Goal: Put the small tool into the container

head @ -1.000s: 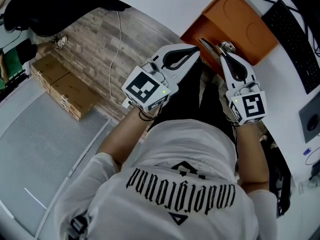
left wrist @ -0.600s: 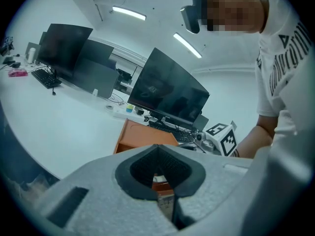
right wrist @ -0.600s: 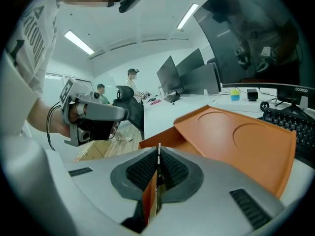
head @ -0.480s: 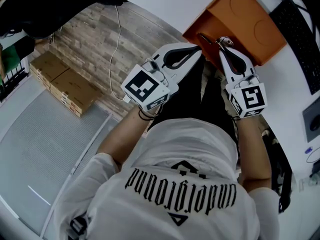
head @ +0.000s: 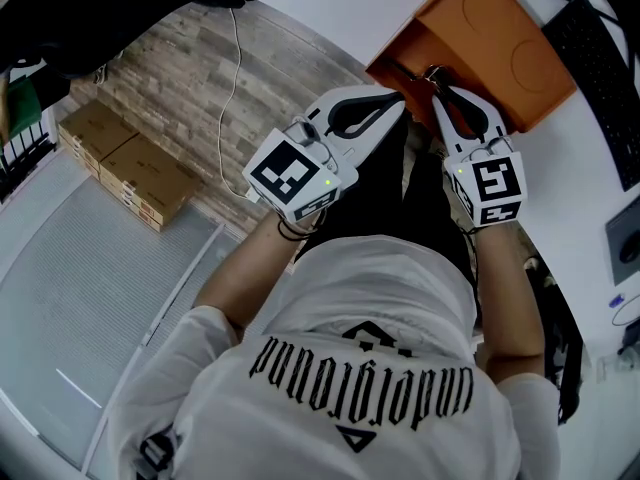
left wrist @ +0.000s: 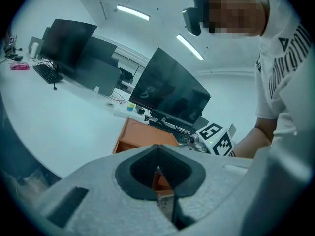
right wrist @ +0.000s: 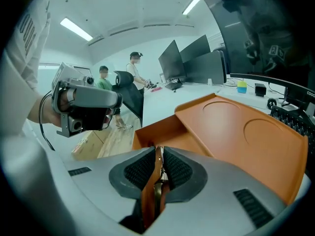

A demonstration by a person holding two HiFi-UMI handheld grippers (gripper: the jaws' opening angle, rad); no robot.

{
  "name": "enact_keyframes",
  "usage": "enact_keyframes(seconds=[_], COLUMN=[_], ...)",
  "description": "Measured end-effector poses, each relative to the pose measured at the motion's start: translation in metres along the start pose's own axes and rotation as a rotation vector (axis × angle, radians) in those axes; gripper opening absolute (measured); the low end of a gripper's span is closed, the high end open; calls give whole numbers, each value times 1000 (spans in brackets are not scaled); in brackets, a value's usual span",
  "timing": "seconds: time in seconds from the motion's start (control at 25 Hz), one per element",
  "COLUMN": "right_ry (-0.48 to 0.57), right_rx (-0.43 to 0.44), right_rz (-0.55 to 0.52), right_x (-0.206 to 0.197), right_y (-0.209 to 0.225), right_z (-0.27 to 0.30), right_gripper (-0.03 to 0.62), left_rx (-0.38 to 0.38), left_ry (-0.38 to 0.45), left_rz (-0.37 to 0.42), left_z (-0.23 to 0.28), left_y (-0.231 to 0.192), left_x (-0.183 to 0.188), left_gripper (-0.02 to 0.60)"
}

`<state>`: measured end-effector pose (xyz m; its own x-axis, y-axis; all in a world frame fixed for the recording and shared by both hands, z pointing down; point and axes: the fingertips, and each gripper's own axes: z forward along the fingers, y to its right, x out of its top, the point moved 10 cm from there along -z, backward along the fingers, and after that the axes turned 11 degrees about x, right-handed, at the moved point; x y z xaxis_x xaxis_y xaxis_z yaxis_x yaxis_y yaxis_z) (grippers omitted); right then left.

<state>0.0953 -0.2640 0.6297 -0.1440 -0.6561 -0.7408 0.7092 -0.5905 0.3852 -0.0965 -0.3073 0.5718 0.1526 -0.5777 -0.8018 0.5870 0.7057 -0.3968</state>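
My right gripper (head: pixel 438 80) (right wrist: pixel 158 150) is shut on the small tool (right wrist: pixel 156 183), a thin brown-orange piece with a metal part that stands upright between the ribbed pads. Its tip (head: pixel 431 71) hangs just above the near edge of the orange container (head: pixel 500 38) (right wrist: pixel 236 132), beside the open compartment (right wrist: pixel 160 129). The container lies on the white desk, and its flat top has two round recesses. My left gripper (head: pixel 398 98) (left wrist: pixel 157 149) hovers just left of the right one, shut, with nothing between its pads. The container (left wrist: pixel 140 136) shows past its tips.
A black keyboard (head: pixel 605 58) lies on the desk right of the container, with monitors (left wrist: pixel 170 95) behind. On the wooden floor to the left lie cardboard boxes (head: pixel 130 168) and a white cable (head: pixel 232 98). Two people stand far off (right wrist: pixel 120 82).
My right gripper has moved a little forward towards the orange container, with the tool still in it. The left gripper has stayed where it was.
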Motion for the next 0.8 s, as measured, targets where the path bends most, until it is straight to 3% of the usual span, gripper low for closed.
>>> enact_keyframes(seconds=[0.48,0.8], right_ry=[14,56], right_rx=[-41,-38], right_rz=[-49,-105], right_x=[2,7], right_y=[-8,-28], right_z=[-14,-52], right_gripper=[72,77], left_rx=[7,22], left_ry=[16,50], left_rz=[20,79], left_z=[-5,-17], left_y=[17,58], left_x=[-7,-8], left_gripper=[15,15])
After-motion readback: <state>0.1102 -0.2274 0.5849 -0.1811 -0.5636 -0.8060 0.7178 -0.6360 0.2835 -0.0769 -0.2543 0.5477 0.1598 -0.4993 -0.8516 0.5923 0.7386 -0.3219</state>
